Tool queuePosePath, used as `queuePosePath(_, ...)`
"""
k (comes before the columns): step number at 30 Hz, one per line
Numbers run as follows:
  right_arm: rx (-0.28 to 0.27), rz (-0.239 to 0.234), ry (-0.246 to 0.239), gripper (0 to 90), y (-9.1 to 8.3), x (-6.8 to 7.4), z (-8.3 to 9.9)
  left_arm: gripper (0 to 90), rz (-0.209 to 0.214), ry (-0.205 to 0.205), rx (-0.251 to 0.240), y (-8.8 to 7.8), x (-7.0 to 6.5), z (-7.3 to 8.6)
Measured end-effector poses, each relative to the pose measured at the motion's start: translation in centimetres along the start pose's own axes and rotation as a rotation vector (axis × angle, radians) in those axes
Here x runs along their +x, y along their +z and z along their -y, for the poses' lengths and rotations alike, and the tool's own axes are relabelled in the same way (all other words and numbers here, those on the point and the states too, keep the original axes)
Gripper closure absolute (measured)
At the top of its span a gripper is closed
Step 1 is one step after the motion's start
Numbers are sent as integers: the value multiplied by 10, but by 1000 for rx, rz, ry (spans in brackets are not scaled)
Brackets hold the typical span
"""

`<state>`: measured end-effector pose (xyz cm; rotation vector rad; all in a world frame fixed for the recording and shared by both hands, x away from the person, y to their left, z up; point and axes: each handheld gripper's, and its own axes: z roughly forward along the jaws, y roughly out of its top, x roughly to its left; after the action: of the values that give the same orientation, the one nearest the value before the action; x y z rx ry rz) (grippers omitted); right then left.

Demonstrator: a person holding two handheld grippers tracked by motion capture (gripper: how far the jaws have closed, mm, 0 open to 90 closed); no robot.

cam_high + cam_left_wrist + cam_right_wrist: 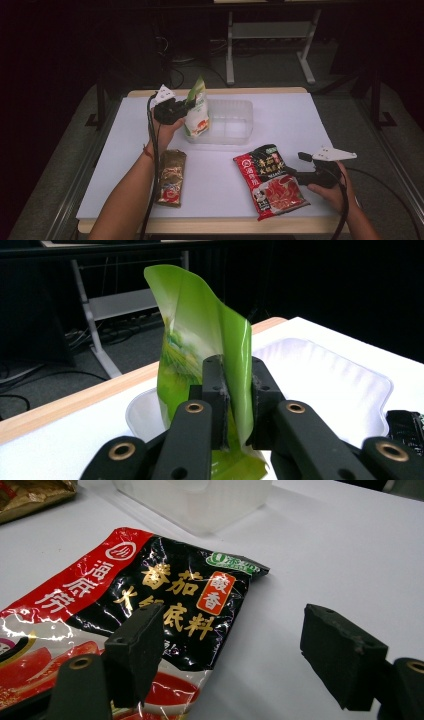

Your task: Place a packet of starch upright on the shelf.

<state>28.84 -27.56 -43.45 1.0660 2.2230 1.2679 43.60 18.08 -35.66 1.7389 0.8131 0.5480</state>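
The room is dim and the surroundings fall to near black, while the white counter (280,130) is lit from above. The high view is soft and grainy. Glare streaks the glossy red and black packet (150,595) and the green pouch (235,345). The near claw arms in both gripper views are slightly blurred.

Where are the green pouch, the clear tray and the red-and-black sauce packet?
green pouch (200,335): left gripper view, upper body above the jaws.
clear tray (235,117): high view, bare inner floor.
red-and-black sauce packet (165,587): right gripper view, black printed top half.
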Motion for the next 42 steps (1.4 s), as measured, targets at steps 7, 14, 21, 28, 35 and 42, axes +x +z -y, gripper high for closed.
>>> queuePosePath(7,2,-1,-3,248,0,0,0,788,-2,18,3,-6,1,-1)
queuePosePath(14,3,-2,-4,249,0,1,0,717,-26,40,8,-13,2,1)
queuePosePath(21,9,1,-7,249,1,2,-1,653,-26,80,22,-22,2,5)
queuePosePath(28,11,4,-6,250,1,2,0,552,7,122,59,-34,0,14)
queuePosePath(35,15,2,-6,254,1,2,0,481,43,145,133,-53,7,34)
queuePosePath(42,23,0,-8,254,2,3,-1,418,88,93,208,-68,21,63)
